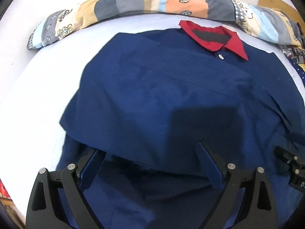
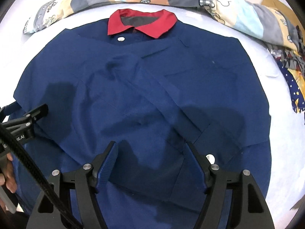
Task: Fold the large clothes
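Note:
A large navy blue shirt (image 1: 162, 99) with a red collar (image 1: 215, 36) lies on the white bed, collar at the far side; it also shows in the right wrist view (image 2: 144, 87). Both sleeves are folded in across the chest. My left gripper (image 1: 148, 150) is open over the shirt's lower left part, with a fold of cloth lying over its left finger. My right gripper (image 2: 150, 152) is open and empty just above the lower middle of the shirt. The left gripper also shows in the right wrist view (image 2: 38, 112), and the right gripper's edge shows in the left wrist view (image 1: 289, 162).
A rolled patchwork quilt (image 1: 133, 3) lies along the far side of the white bed sheet (image 1: 38, 80). More patterned bedding (image 2: 293, 87) is bunched at the right. A wooden headboard corner (image 1: 276, 2) shows at the far right.

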### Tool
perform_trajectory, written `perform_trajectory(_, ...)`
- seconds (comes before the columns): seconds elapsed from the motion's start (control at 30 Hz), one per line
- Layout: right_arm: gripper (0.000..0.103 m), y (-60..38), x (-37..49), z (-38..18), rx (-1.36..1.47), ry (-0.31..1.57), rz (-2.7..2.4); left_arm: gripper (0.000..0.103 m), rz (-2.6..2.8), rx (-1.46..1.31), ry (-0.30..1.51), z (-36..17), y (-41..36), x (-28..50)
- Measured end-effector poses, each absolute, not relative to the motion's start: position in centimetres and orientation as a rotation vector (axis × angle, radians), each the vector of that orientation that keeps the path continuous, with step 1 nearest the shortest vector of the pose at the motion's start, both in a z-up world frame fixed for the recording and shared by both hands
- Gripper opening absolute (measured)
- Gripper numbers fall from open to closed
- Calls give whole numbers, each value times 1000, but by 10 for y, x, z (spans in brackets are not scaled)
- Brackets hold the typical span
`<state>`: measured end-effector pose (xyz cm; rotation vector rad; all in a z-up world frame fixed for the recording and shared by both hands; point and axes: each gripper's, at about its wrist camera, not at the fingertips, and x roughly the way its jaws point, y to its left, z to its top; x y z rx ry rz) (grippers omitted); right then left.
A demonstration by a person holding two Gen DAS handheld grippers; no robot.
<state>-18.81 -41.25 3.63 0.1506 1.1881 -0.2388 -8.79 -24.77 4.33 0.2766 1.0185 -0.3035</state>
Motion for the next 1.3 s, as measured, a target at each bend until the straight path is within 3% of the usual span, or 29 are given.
perform_trajectory(0.27, 76, -434, -232, 56, 242, 1151, -242, 94, -319, 316, 962, 64, -226, -117)
perform_trajectory(0.5, 76, -458, -286, 33, 341, 1231, -230, 94, -384, 315, 1107, 32, -212, -146)
perform_trajectory(0.83, 76, -508, -418, 59, 611, 1067, -303, 94, -364, 131, 1086, 63, -112, -197)
perform_trajectory(1.03, 76, -528, -472, 51, 764, 1034, -338, 94, -260, -82, 1227, 42, -37, -203)
perform_trajectory(1.3, 76, -534, -498, 18, 911, 1104, -339, 94, -351, -207, 1265, 34, -28, -225)
